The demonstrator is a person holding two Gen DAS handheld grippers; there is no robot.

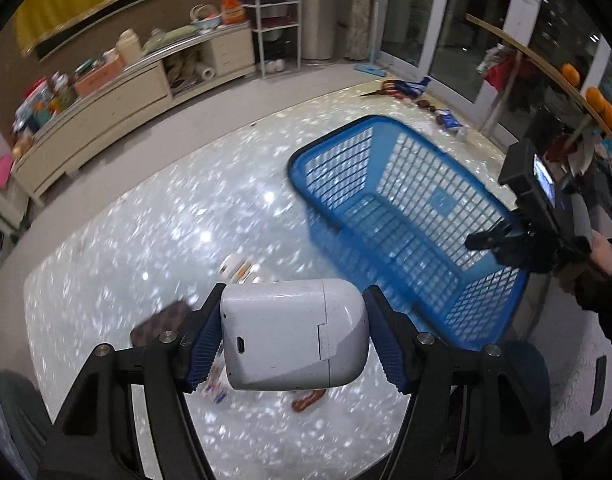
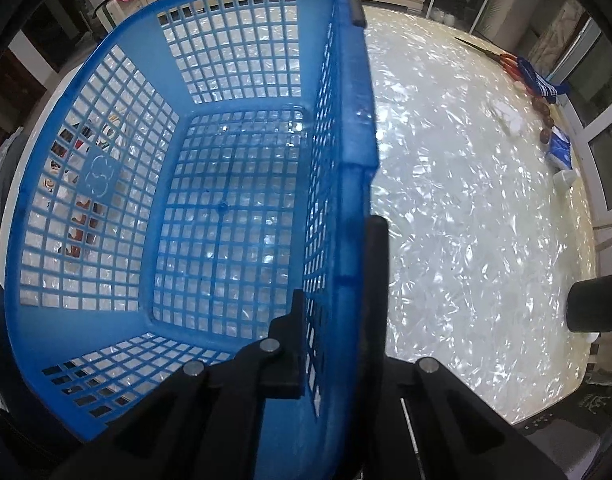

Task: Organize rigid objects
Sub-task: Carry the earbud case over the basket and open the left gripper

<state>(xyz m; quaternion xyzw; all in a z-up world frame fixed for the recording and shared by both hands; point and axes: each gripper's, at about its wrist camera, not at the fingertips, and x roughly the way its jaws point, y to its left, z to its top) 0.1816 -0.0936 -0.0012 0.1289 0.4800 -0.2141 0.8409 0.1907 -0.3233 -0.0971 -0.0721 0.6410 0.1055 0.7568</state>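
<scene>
The left gripper [image 1: 292, 336] held a small white glossy plastic earbud case [image 1: 292, 334] clamped across its ends above the desk's [image 1: 146, 240] near edge; it looked light, stiff and slippery, so the broad flat sides suited gripping. No readable writing showed. Farther right, the right gripper [image 2: 338, 312] pinched the blue plastic lattice basket [image 2: 226, 200] by its rim, and the basket appeared empty.

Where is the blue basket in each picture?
Left wrist view: the blue basket sits right of centre, past the white case the left gripper holds.
Right wrist view: the basket fills the left half, its wall between the right gripper fingers.
Shared landmark: the red-handled scissors.
</scene>
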